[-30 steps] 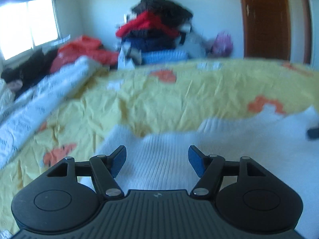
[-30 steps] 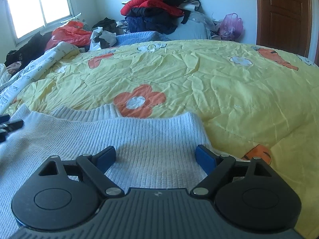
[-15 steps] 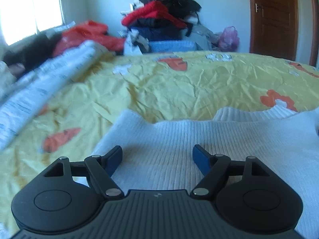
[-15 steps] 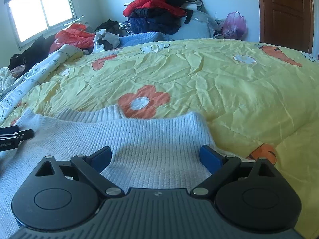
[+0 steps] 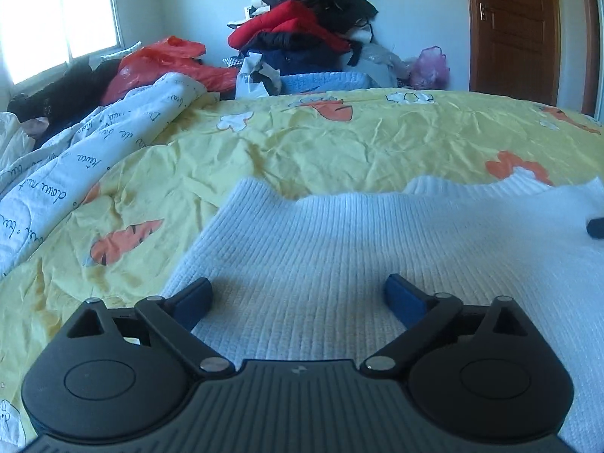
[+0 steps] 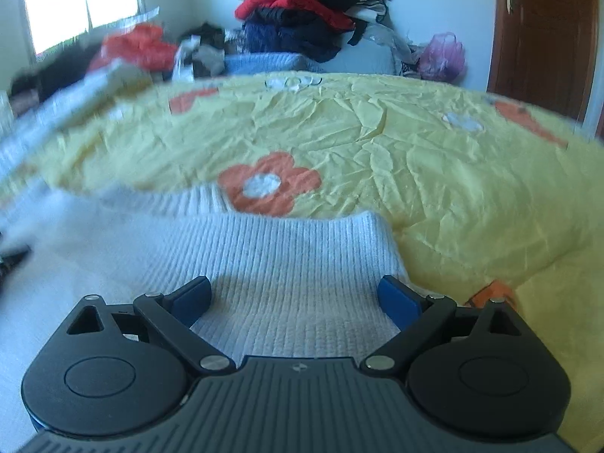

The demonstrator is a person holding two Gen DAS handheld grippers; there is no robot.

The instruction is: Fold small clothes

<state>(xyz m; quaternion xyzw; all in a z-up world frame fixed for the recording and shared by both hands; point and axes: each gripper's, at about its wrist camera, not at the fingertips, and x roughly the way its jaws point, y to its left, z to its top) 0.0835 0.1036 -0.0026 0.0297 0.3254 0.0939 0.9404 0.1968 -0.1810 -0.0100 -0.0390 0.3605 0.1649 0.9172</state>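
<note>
White ribbed sweater spread flat on the yellow flowered bedspread, seen from each wrist.

Left wrist view: the left gripper [image 5: 298, 294], jaws just widened and spread with nothing pinched, hovers over the sweater [image 5: 339, 249] on the bedspread [image 5: 339, 143]. Right wrist view: the right gripper [image 6: 296, 294], jaws likewise spread and empty, hovers over the sweater's [image 6: 283, 249] right edge.

Yellow bedspread [image 5: 377, 151] ahead open; rolled quilt [image 5: 94, 158] blocks left, clothes pile [image 5: 302, 30] beyond.
</note>
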